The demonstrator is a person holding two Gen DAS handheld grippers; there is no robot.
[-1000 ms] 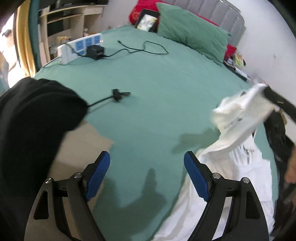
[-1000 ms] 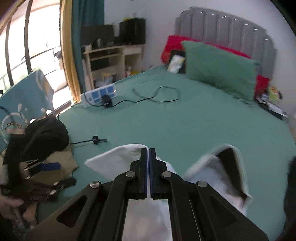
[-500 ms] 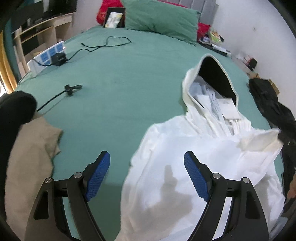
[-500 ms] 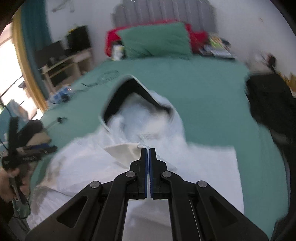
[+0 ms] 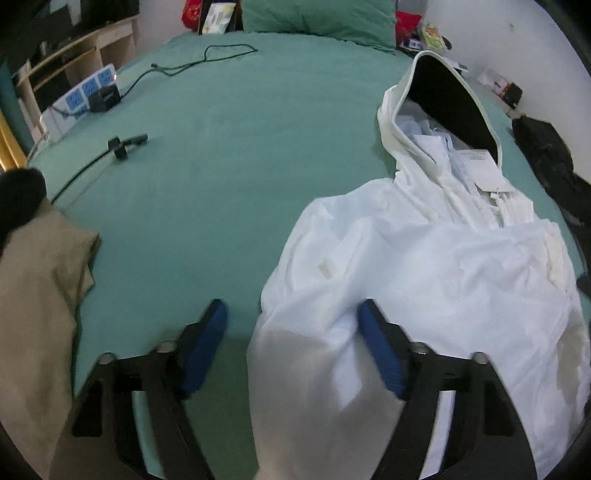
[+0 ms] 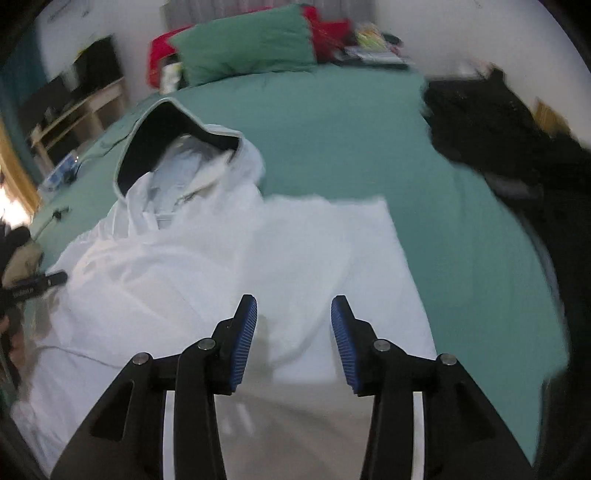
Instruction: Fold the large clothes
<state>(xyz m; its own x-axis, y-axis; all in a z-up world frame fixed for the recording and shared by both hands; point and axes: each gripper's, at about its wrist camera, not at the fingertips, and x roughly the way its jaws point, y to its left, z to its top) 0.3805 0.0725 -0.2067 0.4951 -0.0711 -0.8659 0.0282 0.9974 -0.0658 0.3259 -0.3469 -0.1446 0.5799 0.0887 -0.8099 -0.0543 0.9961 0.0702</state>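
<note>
Your left gripper (image 5: 291, 347) hangs over the near left edge of the white hooded jacket (image 5: 436, 280). Its jaws stand spread and have just been closing in: a fold of the white cloth rises between them, brushing or close against the right pad, while the left pad sits clear over bare green sheet (image 5: 221, 166). Nothing is pinched.

Your right gripper (image 6: 293, 339) has just let its jaws part; they now stand apart above the jacket (image 6: 207, 258), with flat white cloth under the gap and neither pad pressing on it.

The jacket lies spread on the bed, hood (image 5: 447, 99) at about 1 o'clock in the left view and 11 o'clock in the right view (image 6: 177, 147), its dark lining showing, with a paper tag (image 5: 484, 173) at the neck. One flap lies folded flat toward 1 o'clock of the right jaws.

Around it, in the left view: a tan garment (image 5: 37, 295) at 9 o'clock with something black (image 5: 18, 199) above it, a black cable with a clip (image 5: 118, 147) at 10 o'clock, a power strip (image 5: 85, 92) with a plugged charger further out, and a green pillow (image 5: 317, 14) at 12 o'clock. A heap of black clothing (image 6: 509, 140) lies at 2 o'clock in the right view, close to the jacket's right side. Your other gripper's finger (image 6: 37, 284) shows at 9 o'clock there.
</note>
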